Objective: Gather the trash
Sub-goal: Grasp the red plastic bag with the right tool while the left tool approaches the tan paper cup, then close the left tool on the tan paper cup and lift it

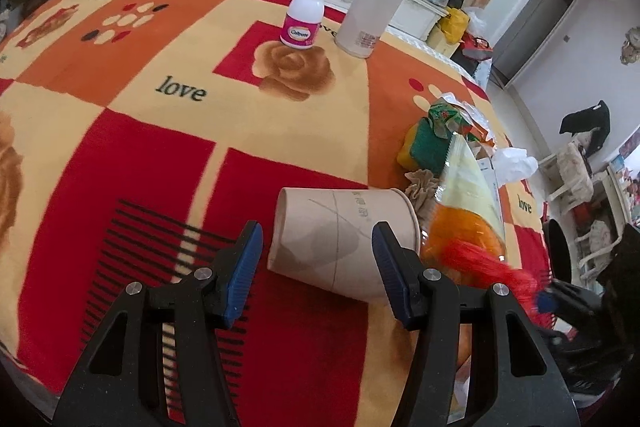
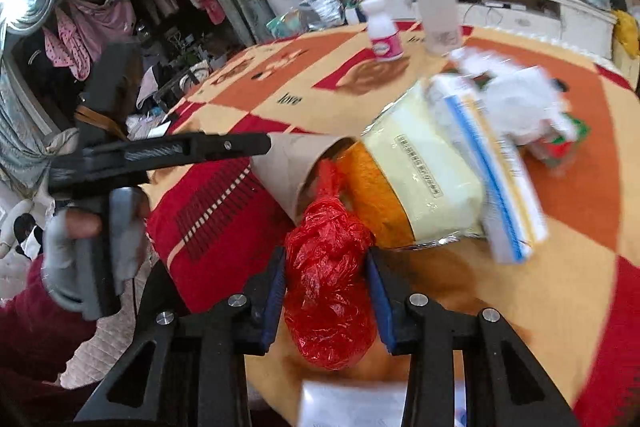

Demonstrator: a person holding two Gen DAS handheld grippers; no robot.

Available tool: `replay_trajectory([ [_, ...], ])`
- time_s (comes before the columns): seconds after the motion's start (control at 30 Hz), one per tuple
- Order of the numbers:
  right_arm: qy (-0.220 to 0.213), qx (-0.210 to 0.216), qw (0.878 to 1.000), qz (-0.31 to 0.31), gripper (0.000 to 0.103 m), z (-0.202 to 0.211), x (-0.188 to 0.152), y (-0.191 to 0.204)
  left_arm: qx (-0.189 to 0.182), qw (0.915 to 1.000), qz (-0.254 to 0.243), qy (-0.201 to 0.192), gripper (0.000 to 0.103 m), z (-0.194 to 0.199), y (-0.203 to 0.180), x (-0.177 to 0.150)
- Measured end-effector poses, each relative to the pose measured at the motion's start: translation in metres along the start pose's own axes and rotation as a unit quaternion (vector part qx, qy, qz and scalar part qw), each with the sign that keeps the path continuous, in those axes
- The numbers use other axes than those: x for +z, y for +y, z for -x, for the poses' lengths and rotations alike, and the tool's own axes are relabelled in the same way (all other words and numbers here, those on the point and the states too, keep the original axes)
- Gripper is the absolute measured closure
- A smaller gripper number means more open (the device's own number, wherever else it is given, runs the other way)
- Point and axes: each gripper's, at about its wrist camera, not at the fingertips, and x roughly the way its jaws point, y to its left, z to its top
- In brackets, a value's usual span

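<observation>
A brown paper cup (image 1: pixel 344 239) lies on its side on the red and orange tablecloth (image 1: pixel 180 131), mouth to the right. My left gripper (image 1: pixel 318 259) is open, its blue pads on either side of the cup, not closed on it. My right gripper (image 2: pixel 326 291) is shut on a crumpled red plastic bag (image 2: pixel 328 283), whose tip reaches the cup's mouth (image 2: pixel 304 167). The red bag also shows in the left wrist view (image 1: pixel 488 267). A yellow and orange snack packet (image 2: pixel 416 179) lies beside the cup.
A pile of trash sits to the right: a green and yellow sponge (image 1: pixel 424 145), crumpled white tissue (image 2: pixel 516 99), a blue-striped paper box (image 2: pixel 496 171), a brown rag (image 1: pixel 422 187). A pink-labelled pill bottle (image 1: pixel 306 13) and a white flask (image 1: pixel 372 11) stand at the far side.
</observation>
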Motion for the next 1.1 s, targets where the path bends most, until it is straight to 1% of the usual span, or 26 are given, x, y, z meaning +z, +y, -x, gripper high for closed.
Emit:
replay_trajectory([
  [0.1, -0.012, -0.005, 1.0, -0.011, 0.066, 0.019, -0.002, -0.01, 0.003, 1.0, 0.003, 0.002, 0.046, -0.008, 0.001, 0.003],
  [0.2, -0.025, -0.007, 0.999, -0.022, 0.066, 0.034, -0.003, -0.017, -0.001, 1.0, 0.009, -0.001, 0.04, -0.016, 0.003, 0.005],
  [0.27, -0.029, -0.009, 0.999, -0.025, 0.066, 0.041, -0.005, -0.019, -0.01, 0.9999, 0.012, -0.002, 0.039, -0.02, 0.003, 0.008],
  [0.4, -0.04, -0.011, 0.999, -0.03, 0.066, 0.051, -0.004, -0.022, -0.028, 0.9994, 0.02, 0.008, 0.035, -0.03, 0.002, 0.011],
  [0.47, -0.044, -0.012, 0.998, -0.032, 0.066, 0.057, -0.005, -0.023, -0.033, 0.9992, 0.02, 0.012, 0.031, -0.035, -0.001, 0.012],
  [0.5, -0.046, -0.013, 0.998, -0.032, 0.066, 0.06, -0.005, -0.025, -0.035, 0.9991, 0.021, 0.011, 0.026, -0.037, -0.002, 0.011],
  [0.53, -0.047, -0.014, 0.998, -0.033, 0.066, 0.061, -0.005, -0.026, -0.039, 0.9989, 0.024, 0.014, 0.023, -0.04, -0.004, 0.009],
  [0.6, -0.05, -0.017, 0.998, -0.034, 0.066, 0.065, -0.005, -0.027, -0.04, 0.999, 0.021, 0.008, 0.022, -0.04, -0.005, 0.007],
  [0.67, -0.052, -0.017, 0.998, -0.036, 0.066, 0.068, -0.005, -0.028, -0.046, 0.9988, 0.018, 0.009, 0.023, -0.039, -0.005, 0.007],
  [0.7, -0.053, -0.018, 0.998, -0.036, 0.066, 0.072, -0.007, -0.028, -0.05, 0.9985, 0.02, 0.009, 0.025, -0.038, -0.003, 0.006],
  [0.73, -0.055, -0.018, 0.998, -0.036, 0.066, 0.075, -0.007, -0.029, -0.05, 0.9985, 0.019, 0.008, 0.034, -0.036, -0.002, 0.006],
  [0.77, -0.057, -0.018, 0.998, -0.036, 0.066, 0.076, -0.007, -0.029, -0.052, 0.9985, 0.016, 0.006, 0.039, -0.034, -0.001, 0.005],
  [0.83, -0.063, -0.019, 0.997, -0.038, 0.066, 0.08, -0.007, -0.031, -0.059, 0.9981, 0.018, -0.002, 0.055, -0.025, 0.002, 0.006],
  [0.87, -0.065, -0.019, 0.997, -0.039, 0.066, 0.083, -0.007, -0.032, -0.06, 0.998, 0.019, -0.006, 0.059, -0.021, 0.003, 0.007],
  [0.93, -0.069, -0.02, 0.997, -0.043, 0.066, 0.085, -0.006, -0.034, -0.05, 0.9986, 0.014, -0.013, 0.077, -0.012, 0.004, 0.01],
  [0.97, -0.07, -0.021, 0.996, -0.045, 0.066, 0.086, -0.006, -0.035, -0.046, 0.9988, 0.009, -0.014, 0.078, -0.01, 0.005, 0.01],
  [1.1, -0.071, -0.022, 0.996, -0.048, 0.066, 0.087, -0.006, -0.038, -0.051, 0.9987, 0.009, -0.006, 0.078, -0.007, 0.004, 0.011],
])
